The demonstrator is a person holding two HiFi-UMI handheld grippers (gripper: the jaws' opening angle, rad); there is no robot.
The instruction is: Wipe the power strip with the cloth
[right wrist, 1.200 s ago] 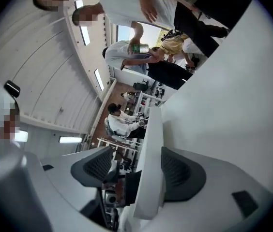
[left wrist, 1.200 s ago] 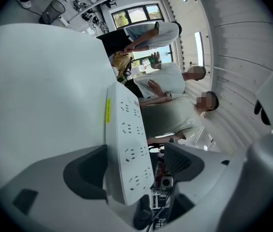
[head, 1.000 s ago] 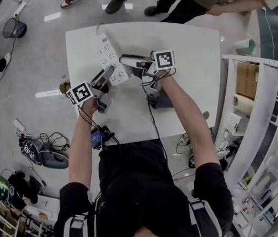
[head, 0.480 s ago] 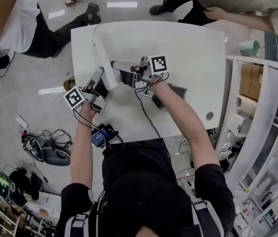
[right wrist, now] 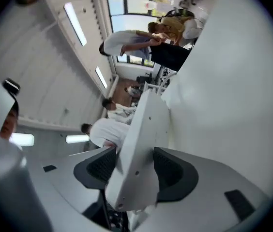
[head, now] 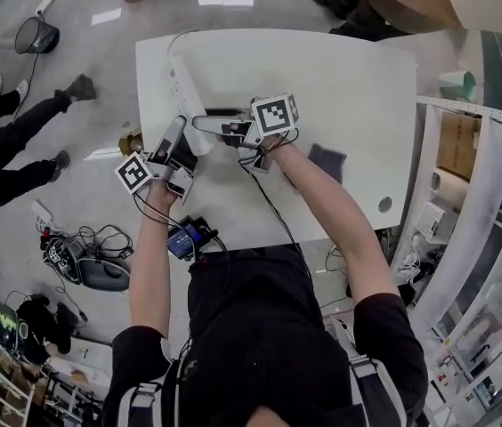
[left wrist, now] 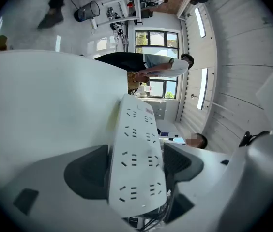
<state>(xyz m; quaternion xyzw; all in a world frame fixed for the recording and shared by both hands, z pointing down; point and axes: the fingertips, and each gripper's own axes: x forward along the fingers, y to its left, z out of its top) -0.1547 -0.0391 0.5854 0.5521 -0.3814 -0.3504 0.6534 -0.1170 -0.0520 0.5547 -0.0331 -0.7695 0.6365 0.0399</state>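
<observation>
The white power strip (head: pixel 182 92) stands on its long edge near the left edge of the white table (head: pixel 358 78), and its cord runs off the far corner. My left gripper (head: pixel 178 132) is shut on its near end, and the socket face (left wrist: pixel 139 149) fills the gap between the pads. My right gripper (head: pixel 208 118) reaches in from the right. Its jaws have just been closing on the strip, whose screwed back (right wrist: pixel 144 134) sits between the pads (right wrist: pixel 175 173), which press both sides. The dark grey cloth (head: pixel 327 161) lies loose on the table, right of my right forearm.
Several people stand around the table's far side and to the left. Shelving (head: pixel 465 149) with boxes lines the right. Cables and gear (head: pixel 82 256) lie on the floor at the left, with a wire bin (head: pixel 33 34) beyond. A round grommet (head: pixel 384 205) sits near the table's right front.
The strip has turned from lying flat to standing on edge and has shifted left. Both grippers moved left with it. The right arm has come off the cloth, which now lies uncovered.
</observation>
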